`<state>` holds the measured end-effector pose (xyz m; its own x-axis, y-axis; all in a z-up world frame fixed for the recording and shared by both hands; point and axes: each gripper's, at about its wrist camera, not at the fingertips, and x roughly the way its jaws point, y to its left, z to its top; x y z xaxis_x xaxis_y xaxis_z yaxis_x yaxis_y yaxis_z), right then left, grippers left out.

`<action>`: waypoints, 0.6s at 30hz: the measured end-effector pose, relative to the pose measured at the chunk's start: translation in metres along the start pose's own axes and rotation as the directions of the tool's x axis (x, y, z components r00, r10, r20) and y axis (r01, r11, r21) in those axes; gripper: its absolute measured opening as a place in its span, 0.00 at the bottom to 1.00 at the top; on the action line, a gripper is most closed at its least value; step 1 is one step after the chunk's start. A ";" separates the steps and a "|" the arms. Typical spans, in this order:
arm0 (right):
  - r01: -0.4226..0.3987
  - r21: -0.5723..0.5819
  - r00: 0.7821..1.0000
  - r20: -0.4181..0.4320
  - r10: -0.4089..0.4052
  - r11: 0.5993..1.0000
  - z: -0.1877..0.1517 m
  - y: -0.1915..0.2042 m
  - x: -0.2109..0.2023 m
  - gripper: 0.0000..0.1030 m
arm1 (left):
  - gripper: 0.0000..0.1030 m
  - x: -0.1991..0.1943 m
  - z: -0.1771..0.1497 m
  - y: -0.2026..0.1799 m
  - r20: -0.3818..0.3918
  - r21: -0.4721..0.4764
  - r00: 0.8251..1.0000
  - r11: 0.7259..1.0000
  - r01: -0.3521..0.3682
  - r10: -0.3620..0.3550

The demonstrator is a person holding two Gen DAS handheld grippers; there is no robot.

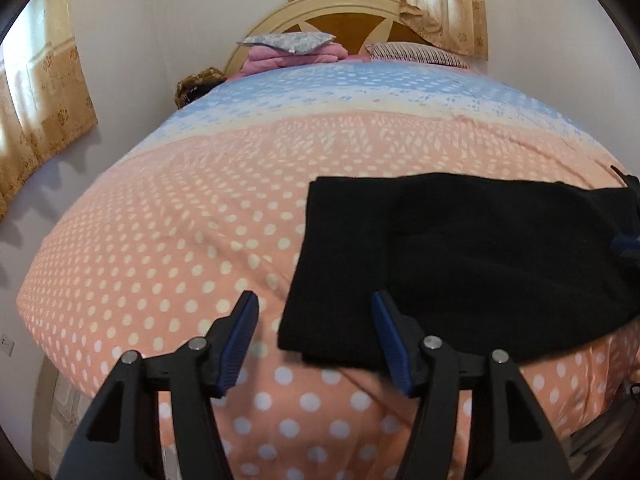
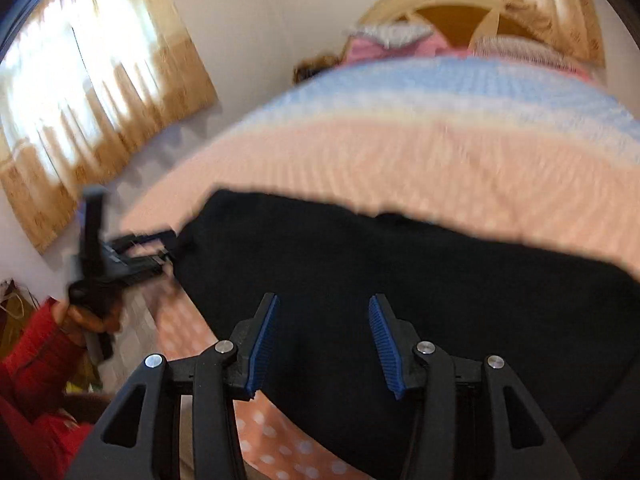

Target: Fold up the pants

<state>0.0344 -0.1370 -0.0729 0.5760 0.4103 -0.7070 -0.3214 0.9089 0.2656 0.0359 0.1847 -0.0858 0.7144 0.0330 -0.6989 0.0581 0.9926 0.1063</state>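
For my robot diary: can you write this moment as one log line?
left gripper: open, empty | right gripper: open, empty | black pants: folded on bed

The pants (image 1: 460, 264) lie folded on the bed (image 1: 180, 240), near its foot edge and toward its right side. The left gripper (image 1: 314, 332) hangs above the foot edge at the pants' left corner, one finger over the cover, the other over the cloth. The right gripper (image 2: 322, 336) hangs over the pants' middle. At the head edge, before the headboard (image 1: 340, 12), a stack of folded bedding (image 1: 294, 50) sits left and a pillow (image 1: 416, 54) right. Curtains (image 1: 38, 120) hang left of the bed; what seems a bag (image 1: 198, 84) sits at the bed's far left corner.
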 end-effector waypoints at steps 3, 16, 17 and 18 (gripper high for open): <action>0.007 -0.017 0.998 -0.056 -0.008 1.000 -0.004 -0.005 0.008 0.47 | 0.63 -0.012 0.013 0.005 0.002 0.003 0.999 0.999 -0.037 0.037; -0.122 0.065 0.988 -0.091 0.128 0.990 0.077 -0.032 0.061 0.60 | 0.64 0.004 0.022 -0.042 0.061 0.030 0.998 0.999 -0.022 0.020; -0.142 0.081 0.981 -0.119 0.151 0.987 0.075 -0.031 0.066 0.60 | 0.64 0.011 0.016 -0.043 0.028 0.037 0.999 0.999 -0.030 0.029; -0.150 0.077 0.977 -0.141 0.159 0.986 0.070 -0.028 0.069 0.60 | 0.64 0.016 0.007 -0.042 0.007 0.021 1.000 0.999 -0.026 0.026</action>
<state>0.1359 -0.1289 -0.0827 0.4053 0.5352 -0.7411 -0.3453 0.8403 0.4180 0.0495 0.1423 -0.0967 0.7207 0.0581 -0.6908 0.0540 0.9887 0.1395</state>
